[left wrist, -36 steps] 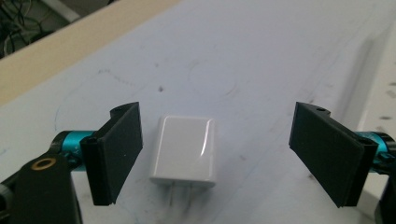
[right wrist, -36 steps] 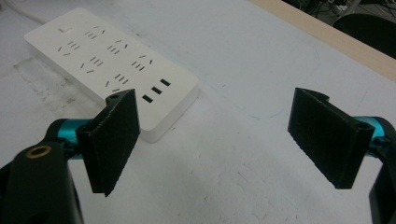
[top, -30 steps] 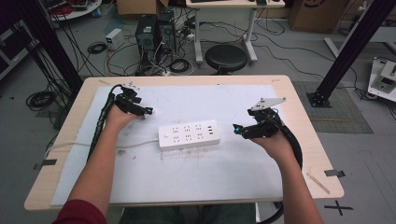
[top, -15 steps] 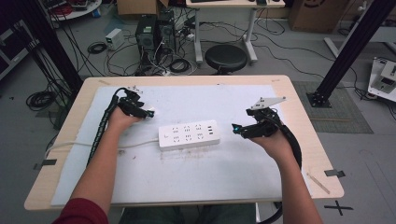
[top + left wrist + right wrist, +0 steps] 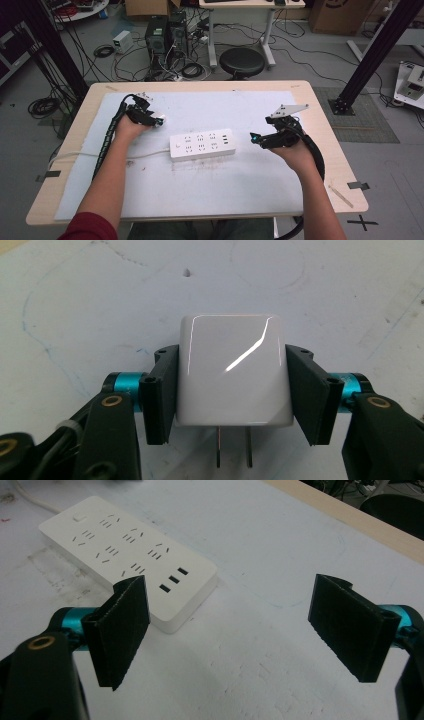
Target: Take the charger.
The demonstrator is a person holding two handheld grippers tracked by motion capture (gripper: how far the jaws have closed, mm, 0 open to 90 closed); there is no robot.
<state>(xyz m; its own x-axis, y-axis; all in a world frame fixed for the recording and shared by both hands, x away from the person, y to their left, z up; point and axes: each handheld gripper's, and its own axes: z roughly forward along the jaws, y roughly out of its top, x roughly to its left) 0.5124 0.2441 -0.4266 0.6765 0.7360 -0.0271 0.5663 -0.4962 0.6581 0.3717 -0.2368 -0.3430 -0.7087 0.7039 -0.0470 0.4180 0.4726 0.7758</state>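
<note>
Gripping a white plug adapter (image 5: 234,371) between its jaws, the left claw (image 5: 159,120) hovers at ten o'clock of the power strip (image 5: 202,144); the right claw (image 5: 254,137) gapes wide at three o'clock.

A white mat (image 5: 240,185) lies beneath the left gripper (image 5: 159,120) and the right gripper (image 5: 254,137), covering most of a wooden table (image 5: 325,125). On the floor beyond the left gripper stand two black computer towers (image 5: 162,32) among tangled cables (image 5: 185,70). A round black stool (image 5: 242,62) sits beyond the right gripper, and a slanted black post (image 5: 370,55) rises off to its right.
</note>
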